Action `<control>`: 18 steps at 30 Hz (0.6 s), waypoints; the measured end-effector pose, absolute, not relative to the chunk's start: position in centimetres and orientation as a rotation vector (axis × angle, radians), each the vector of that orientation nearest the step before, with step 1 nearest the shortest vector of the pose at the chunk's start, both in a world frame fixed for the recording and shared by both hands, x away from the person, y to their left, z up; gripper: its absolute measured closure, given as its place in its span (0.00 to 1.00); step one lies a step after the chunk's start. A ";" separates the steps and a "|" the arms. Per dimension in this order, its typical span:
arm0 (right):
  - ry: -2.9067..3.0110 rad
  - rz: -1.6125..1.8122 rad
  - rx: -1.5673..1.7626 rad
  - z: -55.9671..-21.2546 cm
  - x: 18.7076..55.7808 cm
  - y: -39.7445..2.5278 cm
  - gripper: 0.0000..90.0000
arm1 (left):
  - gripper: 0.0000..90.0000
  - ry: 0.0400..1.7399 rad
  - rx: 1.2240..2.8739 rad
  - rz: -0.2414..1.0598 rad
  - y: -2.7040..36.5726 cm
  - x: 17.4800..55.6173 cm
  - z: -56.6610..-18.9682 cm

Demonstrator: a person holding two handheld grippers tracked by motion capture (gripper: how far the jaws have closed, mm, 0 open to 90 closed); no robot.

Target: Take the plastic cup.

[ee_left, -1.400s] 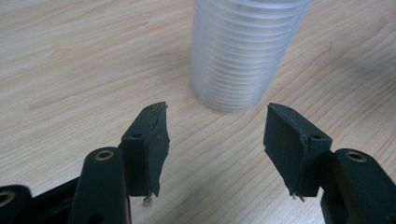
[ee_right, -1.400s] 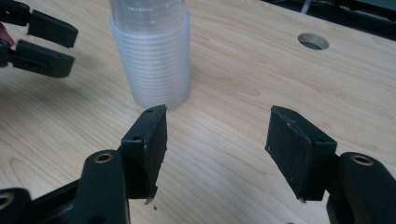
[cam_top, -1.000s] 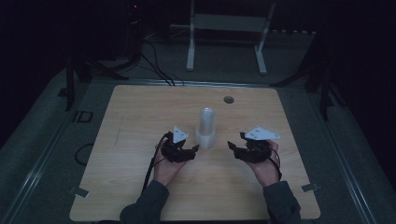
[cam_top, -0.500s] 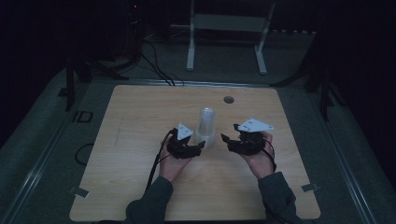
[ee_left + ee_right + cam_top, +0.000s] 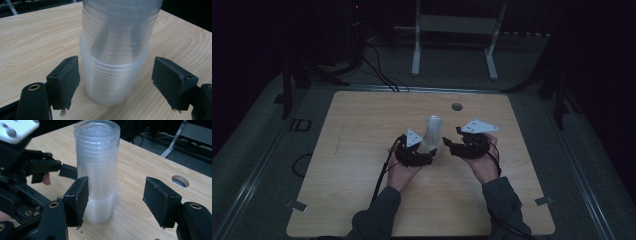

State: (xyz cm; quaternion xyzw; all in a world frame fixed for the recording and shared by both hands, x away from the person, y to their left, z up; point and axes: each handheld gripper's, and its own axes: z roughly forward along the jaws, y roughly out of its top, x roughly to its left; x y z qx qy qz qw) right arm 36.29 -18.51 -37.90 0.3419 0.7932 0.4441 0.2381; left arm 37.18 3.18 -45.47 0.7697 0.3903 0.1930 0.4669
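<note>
Pale wood-grain tabletop [image 5: 362, 150] carries an upright stack of ribbed, translucent plastic cups [image 5: 432, 135] near its middle. Left gripper [image 5: 115, 83] straddles the stack's base, jaws spread; right gripper [image 5: 116, 200], matte black, spread too, sits just beside it.

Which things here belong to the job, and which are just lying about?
In the job:
- tall stack of clear plastic cups
- left gripper, open around its base
- right gripper, open beside it

Lying about:
- round hole in the wooden table
- white metal stand behind

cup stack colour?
Clear, colourless ribbed plastic cup stack; shows best in the left gripper view.
</note>
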 end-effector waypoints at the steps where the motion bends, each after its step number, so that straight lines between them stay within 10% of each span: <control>1: 2.172 1.221 0.940 -37.9 36.4 -18.5 0.41 | 0.24 0.961 1.889 0.478 3.1 37.3 -45.5; 18: 2.195 1.271 0.927 -37.2 37.7 -16.7 0.40 | 0.25 0.936 1.883 0.508 2.8 37.5 -45.8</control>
